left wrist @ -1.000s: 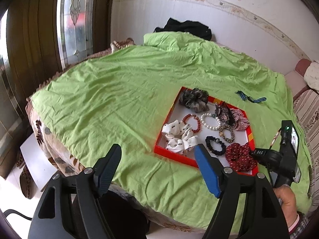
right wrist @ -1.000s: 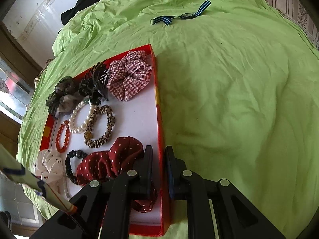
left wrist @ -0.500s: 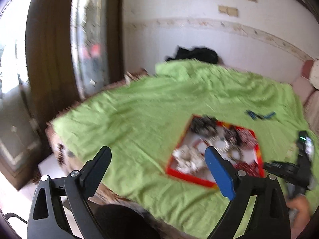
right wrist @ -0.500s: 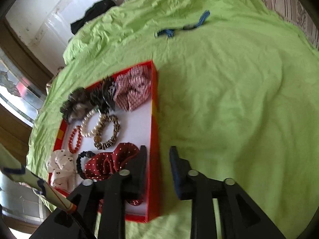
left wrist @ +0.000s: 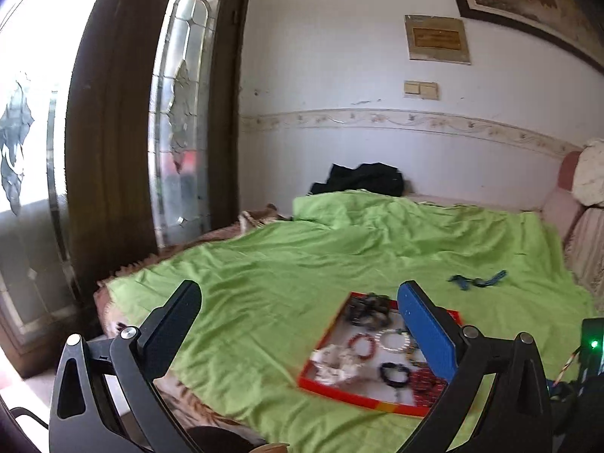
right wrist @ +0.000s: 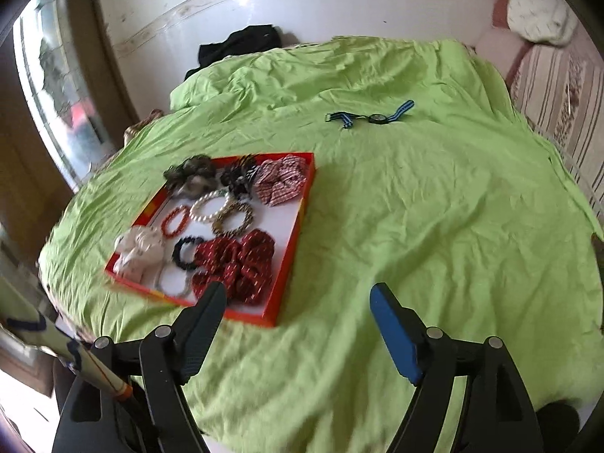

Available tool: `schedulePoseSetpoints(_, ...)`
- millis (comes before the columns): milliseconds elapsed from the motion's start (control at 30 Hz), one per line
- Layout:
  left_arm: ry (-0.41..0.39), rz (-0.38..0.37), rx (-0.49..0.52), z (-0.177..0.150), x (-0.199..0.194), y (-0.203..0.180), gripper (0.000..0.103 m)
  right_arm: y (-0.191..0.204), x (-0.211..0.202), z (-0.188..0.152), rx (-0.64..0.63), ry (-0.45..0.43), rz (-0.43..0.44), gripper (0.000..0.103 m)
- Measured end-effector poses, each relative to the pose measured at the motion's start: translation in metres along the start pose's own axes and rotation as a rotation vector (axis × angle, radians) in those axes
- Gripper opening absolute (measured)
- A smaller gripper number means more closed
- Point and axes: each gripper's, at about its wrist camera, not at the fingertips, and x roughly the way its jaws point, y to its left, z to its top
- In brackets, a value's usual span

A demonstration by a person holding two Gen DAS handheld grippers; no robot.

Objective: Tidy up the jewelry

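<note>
The red tray (right wrist: 290, 249) runs long toward one o'clock; the watch (right wrist: 375, 118) lies crosswise at twelve, details blurred. Left gripper (left wrist: 298, 302) and right gripper (right wrist: 298, 302) are both opening, empty.

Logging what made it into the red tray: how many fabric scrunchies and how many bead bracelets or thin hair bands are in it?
In the red tray:
Fabric scrunchies: 5
Bead bracelets or thin bands: 5, one clear band half hidden
Total: 10

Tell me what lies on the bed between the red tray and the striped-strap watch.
Nothing: in the right wrist view, only bare, wrinkled green sheet separates the red tray from the watch.
</note>
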Motion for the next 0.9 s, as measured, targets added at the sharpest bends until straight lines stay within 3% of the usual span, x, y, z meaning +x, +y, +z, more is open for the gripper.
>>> schedulePoseSetpoints(167, 0.088, -0.062, 0.027, -0.014, 0.011, -0.012, 0.103, 0.006, -0.012, -0.001, -0.029, -0.019, -0.036, 0.085)
schedulePoseSetpoints(367, 0.272, -0.088, 0.089, -0.04, 0.036, -0.025, 0.103, 0.021, -0.022, -0.002, -0.086, -0.058, -0.074, 0.088)
schedulePoseSetpoints(900, 0.407, -0.117, 0.063, -0.066, 0.058, -0.017, 0.103, 0.058, -0.006, -0.012, -0.2, 0.004, -0.114, 0.09)
